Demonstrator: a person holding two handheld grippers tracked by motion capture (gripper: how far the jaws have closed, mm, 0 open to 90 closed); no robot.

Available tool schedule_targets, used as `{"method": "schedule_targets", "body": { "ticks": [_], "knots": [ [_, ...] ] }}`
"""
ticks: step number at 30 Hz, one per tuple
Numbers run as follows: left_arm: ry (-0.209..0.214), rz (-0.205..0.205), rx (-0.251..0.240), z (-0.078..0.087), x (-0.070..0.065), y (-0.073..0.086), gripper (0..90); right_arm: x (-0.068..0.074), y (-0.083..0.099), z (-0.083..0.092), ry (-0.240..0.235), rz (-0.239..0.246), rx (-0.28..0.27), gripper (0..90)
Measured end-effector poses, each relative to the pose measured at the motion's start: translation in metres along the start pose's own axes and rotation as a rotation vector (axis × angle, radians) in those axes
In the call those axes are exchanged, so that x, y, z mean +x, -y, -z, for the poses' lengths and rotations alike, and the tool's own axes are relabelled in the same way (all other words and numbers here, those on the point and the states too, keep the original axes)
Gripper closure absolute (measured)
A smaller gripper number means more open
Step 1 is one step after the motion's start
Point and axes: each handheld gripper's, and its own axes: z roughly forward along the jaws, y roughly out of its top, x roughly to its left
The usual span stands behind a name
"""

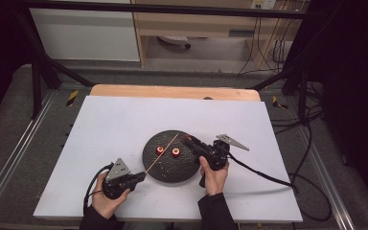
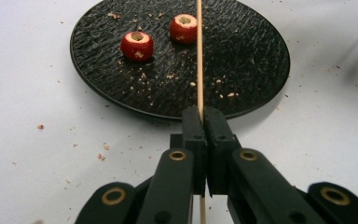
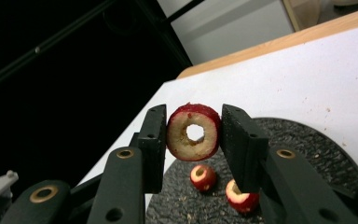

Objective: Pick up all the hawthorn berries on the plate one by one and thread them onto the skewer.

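Right gripper view: fruit ring (image 3: 194, 132) between jaws

A white table (image 1: 124, 124) carries a round black plate (image 1: 165, 168) amid scattered crumbs (image 2: 101, 157).

1. A round plate (image 1: 168, 167) lies on the surface (image 1: 115, 129), near the middle and a bit toward the person.
2. Two small fruit pieces sit on the plate, side by side: the left piece (image 1: 160, 150) and the right piece (image 1: 176, 152).
3. A thin stick (image 1: 163, 153) slants over the plate, passing between the two pieces in the high view.
4. The left gripper (image 1: 143, 176) is just beside the plate's near left edge, and its fingers (image 2: 194, 128) squeeze the stick's near end.
5. The right gripper (image 1: 187, 140) is over the plate's right side.
6. A fruit ring (image 3: 194, 132) sits between its fingers (image 3: 153, 140), up above the plate.
7. Crumbs (image 2: 101, 157) lie on the plate and on the surface around it.
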Motion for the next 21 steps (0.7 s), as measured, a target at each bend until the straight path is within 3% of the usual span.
{"method": "schedule_targets", "body": {
  "ticks": [21],
  "knots": [
    [-0.008, 0.001, -0.032, -0.003, -0.010, -0.002, 88.0, -0.010, -0.016, -0.007, -0.016, -0.091, -0.191, 62.8]
  ]
}}
